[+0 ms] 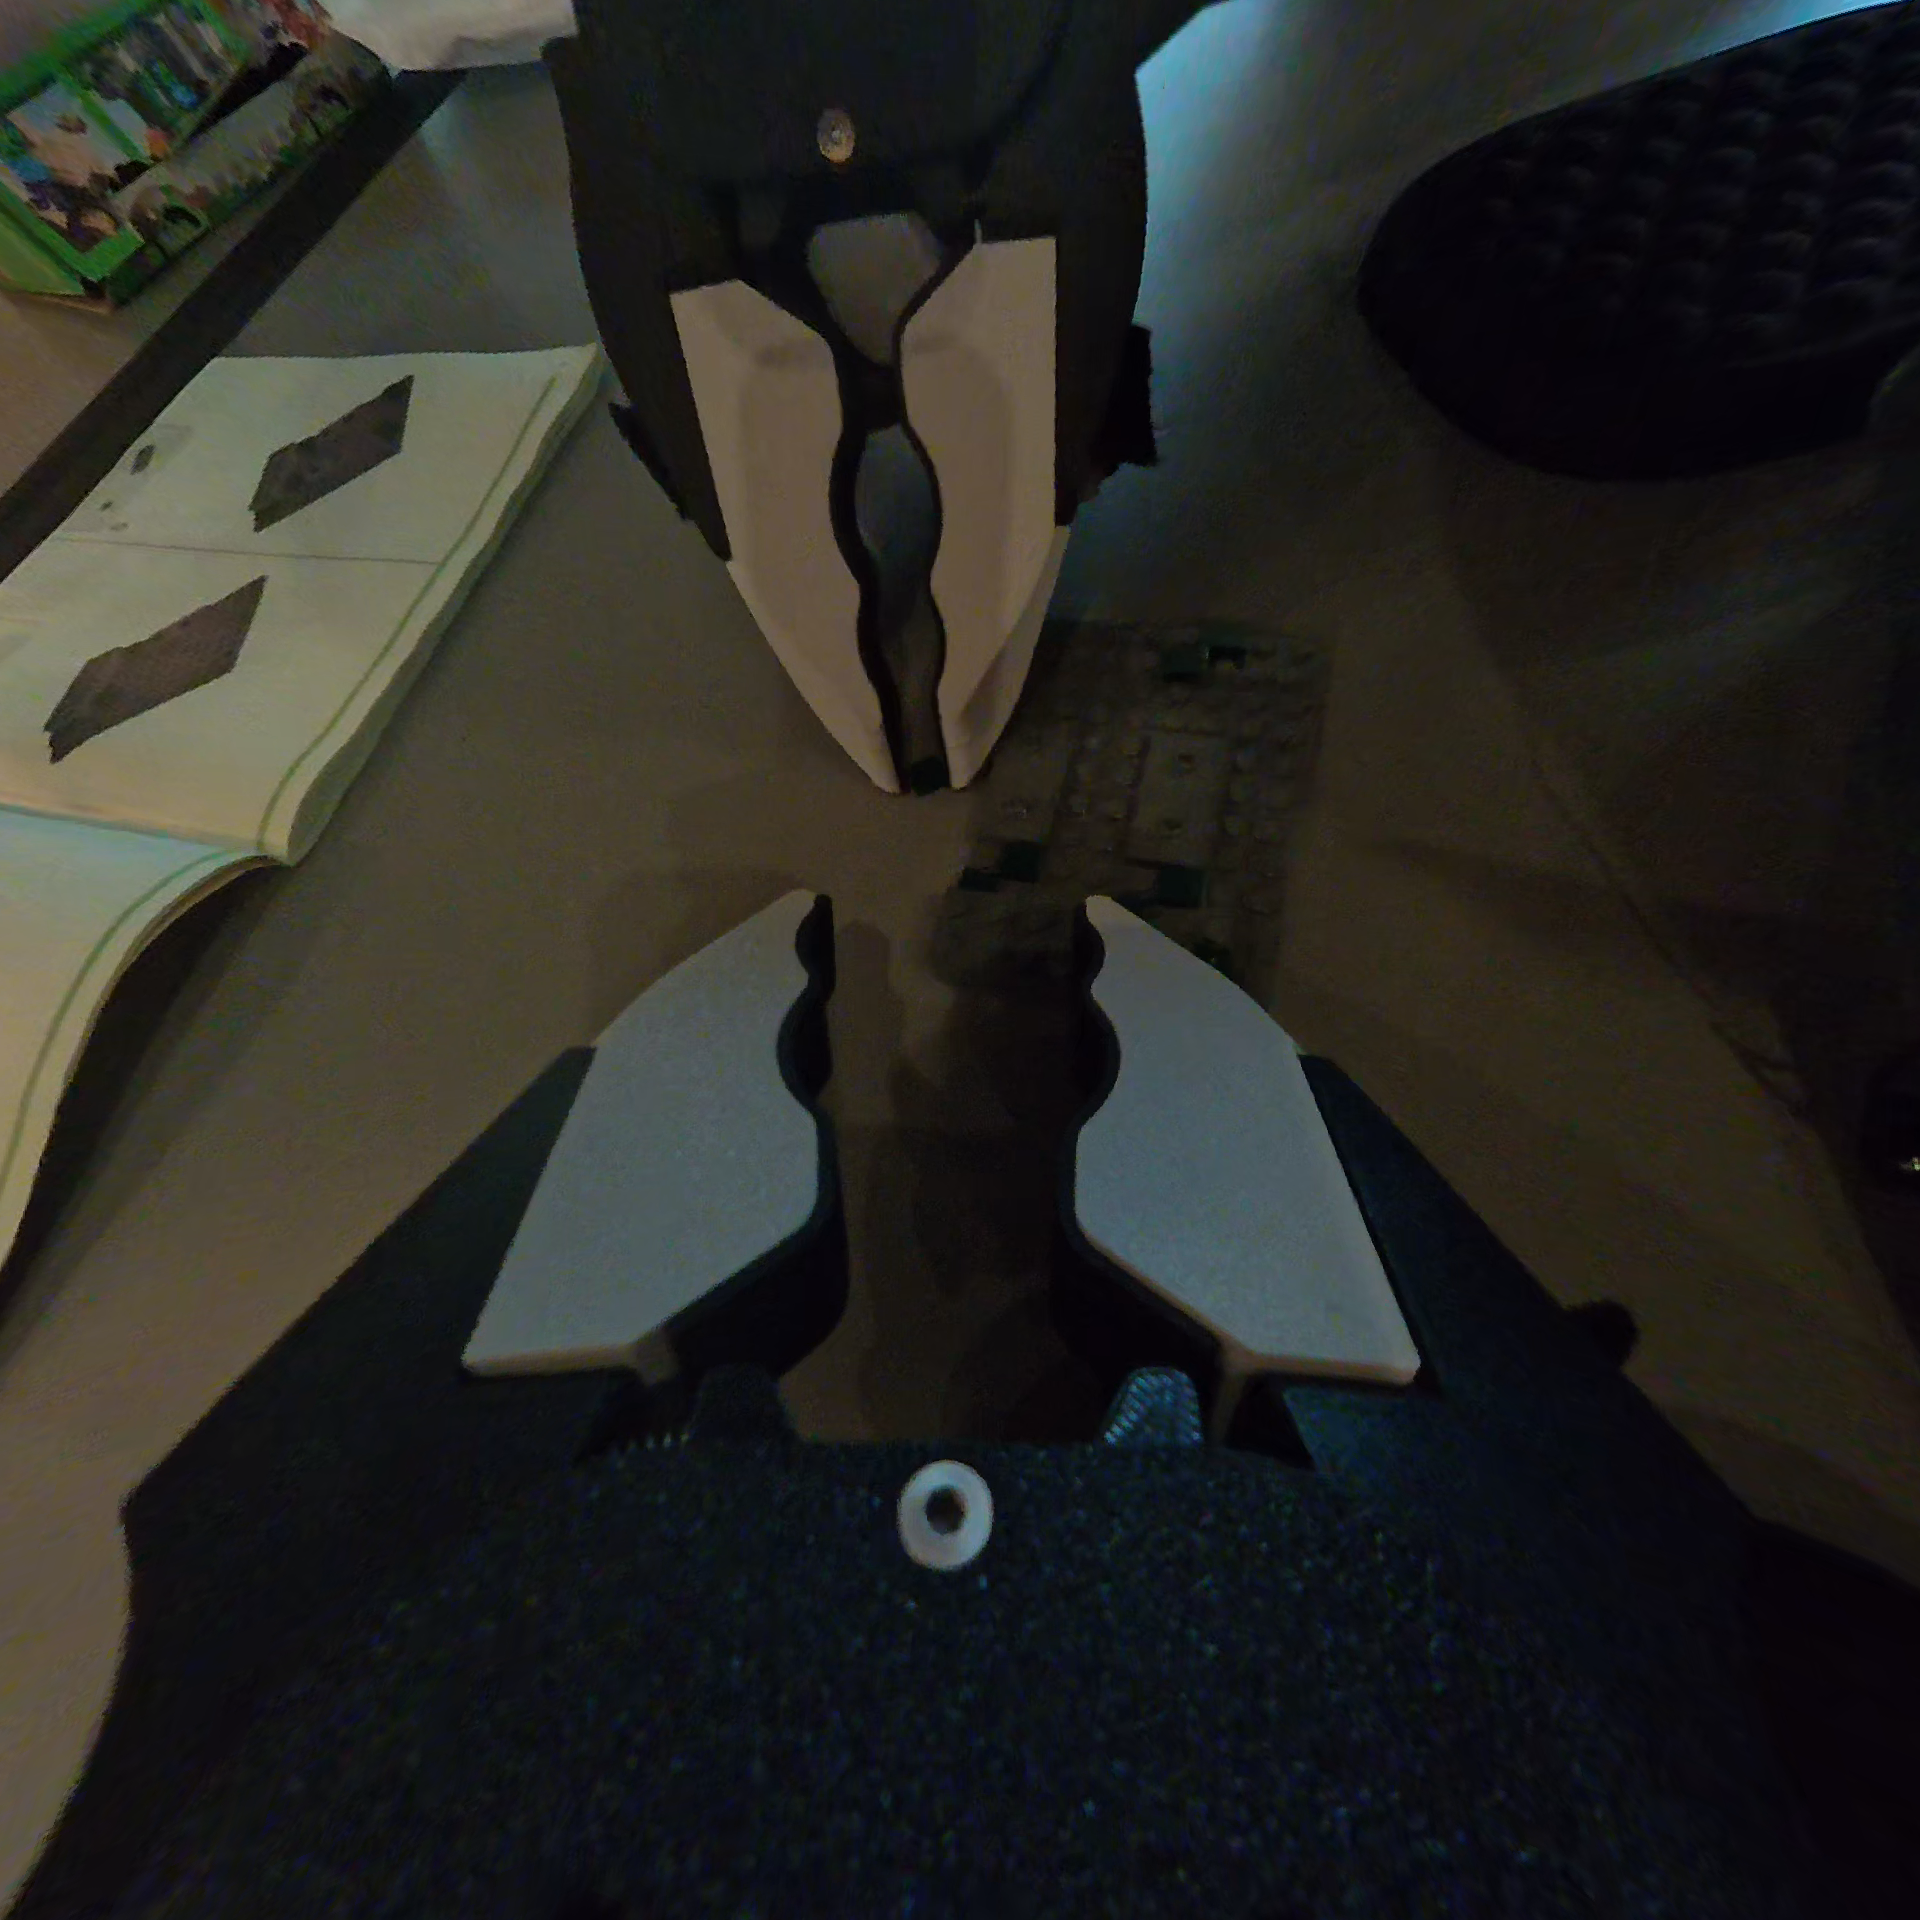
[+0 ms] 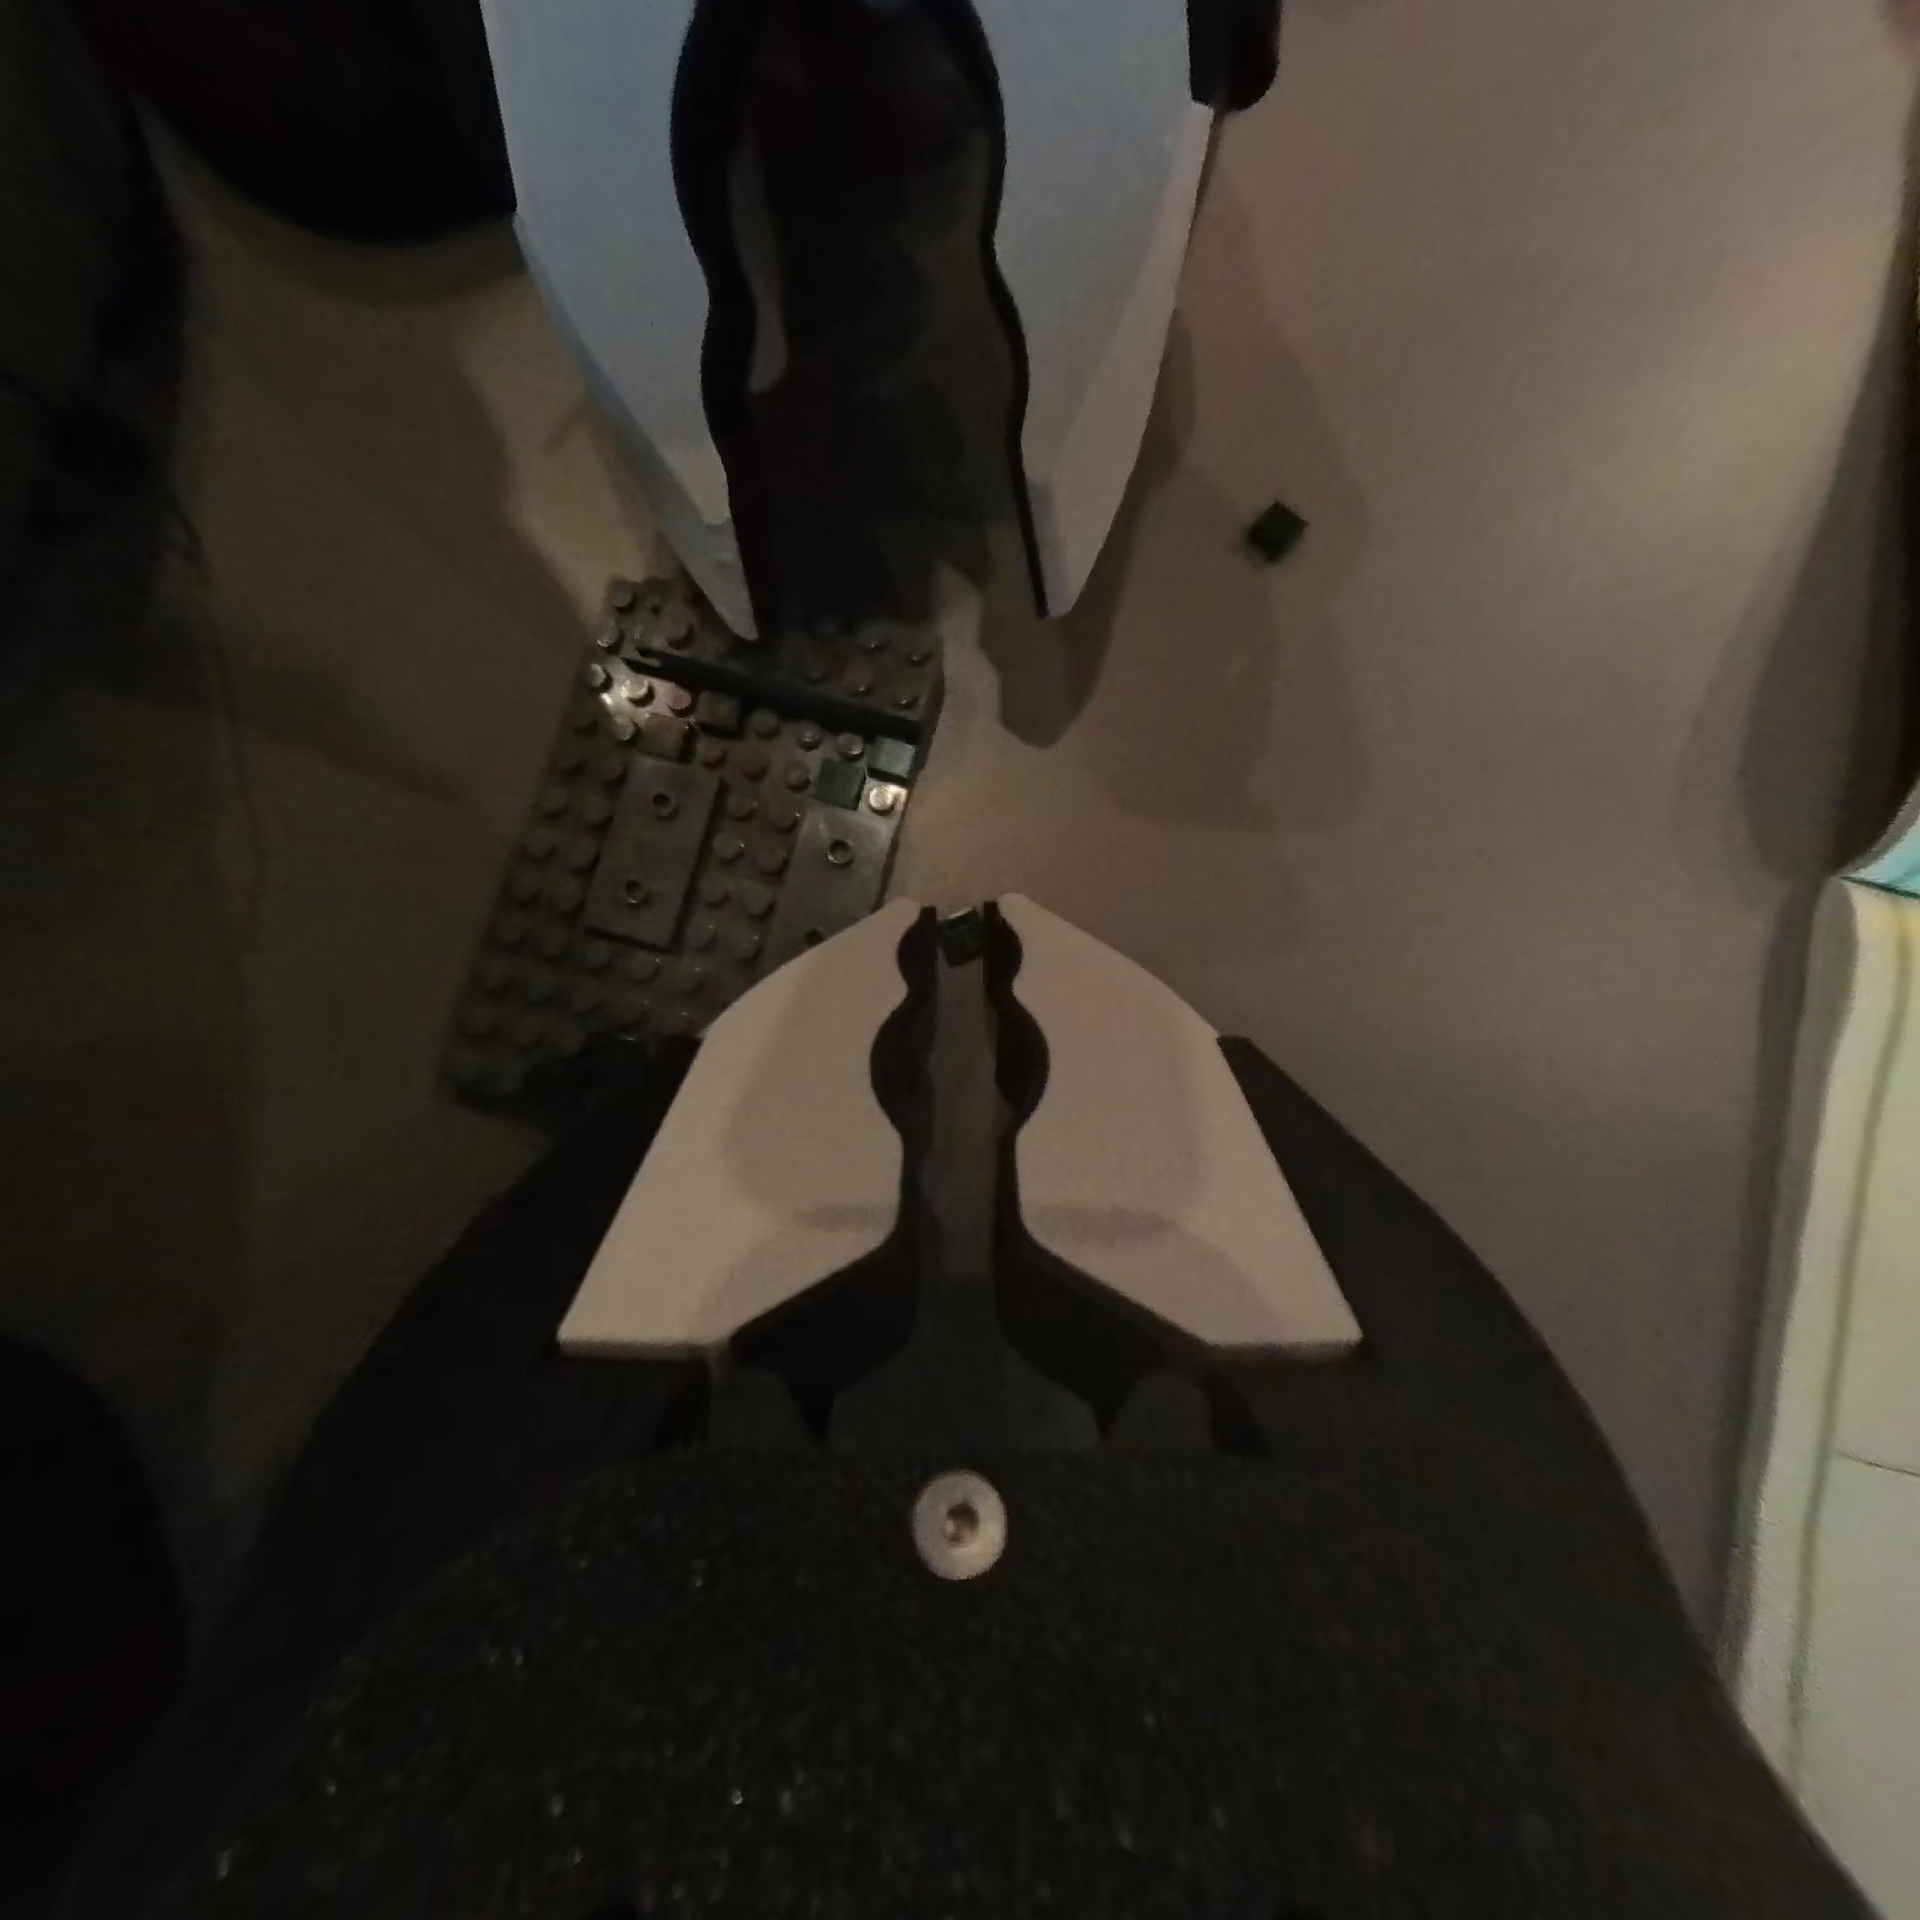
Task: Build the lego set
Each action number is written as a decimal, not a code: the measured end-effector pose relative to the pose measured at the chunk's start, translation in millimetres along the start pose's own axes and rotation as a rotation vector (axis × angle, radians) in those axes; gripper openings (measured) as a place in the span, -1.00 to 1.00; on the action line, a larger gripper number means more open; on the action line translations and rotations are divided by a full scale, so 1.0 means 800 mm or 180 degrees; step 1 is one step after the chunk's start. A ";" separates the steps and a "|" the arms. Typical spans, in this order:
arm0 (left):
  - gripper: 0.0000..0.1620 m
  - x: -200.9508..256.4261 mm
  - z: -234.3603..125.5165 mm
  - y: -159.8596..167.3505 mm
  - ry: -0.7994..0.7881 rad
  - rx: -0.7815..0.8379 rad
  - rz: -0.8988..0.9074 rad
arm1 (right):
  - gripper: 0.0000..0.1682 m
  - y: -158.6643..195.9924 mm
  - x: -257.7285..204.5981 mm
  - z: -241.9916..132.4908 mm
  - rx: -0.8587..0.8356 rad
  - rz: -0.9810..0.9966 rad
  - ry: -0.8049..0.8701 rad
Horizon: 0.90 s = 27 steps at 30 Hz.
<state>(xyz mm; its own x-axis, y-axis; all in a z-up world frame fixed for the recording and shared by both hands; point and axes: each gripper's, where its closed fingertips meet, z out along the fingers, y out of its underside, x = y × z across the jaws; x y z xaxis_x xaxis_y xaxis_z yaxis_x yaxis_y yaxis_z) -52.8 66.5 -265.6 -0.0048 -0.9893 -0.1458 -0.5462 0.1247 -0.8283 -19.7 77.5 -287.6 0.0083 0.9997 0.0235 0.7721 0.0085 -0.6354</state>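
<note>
A dark grey studded lego plate (image 1: 1174, 769) (image 2: 707, 831) lies flat on the table, with flat tiles and a few dark green pieces on it. My right gripper (image 2: 958, 916) is shut on a small dark green piece (image 2: 960, 930) at its tips, just beside the plate's edge; it also shows in the left wrist view (image 1: 923, 781), pointing toward me. My left gripper (image 1: 951, 904) is open and empty, hovering by the plate's near edge; it shows in the right wrist view (image 2: 899, 623) over the plate's far end. Another small dark green piece (image 2: 1276, 533) lies loose on the table.
An open instruction booklet (image 1: 239, 582) lies at the left, its edge also in the right wrist view (image 2: 1860, 1195). A green lego box (image 1: 135, 156) stands at the far left. A dark textured round object (image 1: 1662, 239) sits at the far right. There is about 5 centimeters between the tips of the two grippers. Both grippers' tips are roughly 20 centimeters from the dark textured round object (image 1: 1662, 239).
</note>
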 end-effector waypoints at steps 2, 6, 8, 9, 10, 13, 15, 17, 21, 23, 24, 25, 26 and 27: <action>-0.47 0.000 0.000 0.000 0.0003 0.0005 -0.0007 | -0.91 0.000 0.001 0.000 -0.0016 -0.0045 0.0012; -0.47 0.000 0.000 0.000 0.0018 0.0007 -0.0012 | -0.91 0.000 0.003 -0.002 0.0013 -0.0041 0.0065; -0.47 0.001 0.000 0.000 0.0028 0.0004 -0.0016 | -0.91 -0.004 0.003 -0.005 0.0102 0.0052 0.0055; -0.47 0.000 0.000 0.000 0.0031 0.0003 -0.0017 | -0.91 -0.008 0.003 -0.008 0.0177 0.0142 0.0023; -0.47 0.000 0.000 0.000 0.0031 0.0002 -0.0017 | -0.91 -0.014 0.003 -0.012 0.0279 0.0276 -0.0034; -0.47 0.001 0.000 0.000 0.0033 0.0001 -0.0010 | -0.92 -0.037 0.004 -0.029 0.0717 0.0870 -0.0346; -0.47 0.001 0.000 0.001 0.0035 -0.0005 -0.0005 | -0.91 -0.049 0.009 -0.043 0.1040 0.1412 -0.0637; -0.47 0.001 0.000 0.001 0.0037 -0.0009 -0.0002 | -0.91 -0.052 0.021 -0.054 0.1299 0.1946 -0.0845; -0.47 0.001 0.000 0.001 0.0032 -0.0009 -0.0005 | -0.88 -0.037 0.046 -0.066 0.1561 0.2467 -0.0886; -0.47 0.001 0.000 0.001 0.0033 -0.0013 -0.0006 | -0.83 -0.030 0.049 -0.068 0.1569 0.2540 -0.0881; -0.47 0.001 0.000 0.002 0.0035 -0.0019 -0.0006 | -0.80 -0.027 0.050 -0.068 0.1570 0.2567 -0.0876; -0.47 0.001 0.001 0.002 0.0037 -0.0026 -0.0004 | -0.79 -0.025 0.050 -0.069 0.1565 0.2582 -0.0868; -0.47 0.002 0.001 0.002 0.0039 -0.0032 -0.0001 | -0.79 -0.022 0.051 -0.069 0.1551 0.2579 -0.0852; -0.47 0.002 0.001 0.002 0.0039 -0.0033 0.0001 | -0.79 -0.020 0.050 -0.069 0.1535 0.2570 -0.0835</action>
<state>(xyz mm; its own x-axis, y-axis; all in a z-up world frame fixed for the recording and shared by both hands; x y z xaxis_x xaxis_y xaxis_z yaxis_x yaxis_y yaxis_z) -53.1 65.6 -267.7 -0.0153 -0.9901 -0.1393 -0.5548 0.1243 -0.8227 3.5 116.5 -233.6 0.2339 0.6819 -0.6930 0.2528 -0.7310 -0.6339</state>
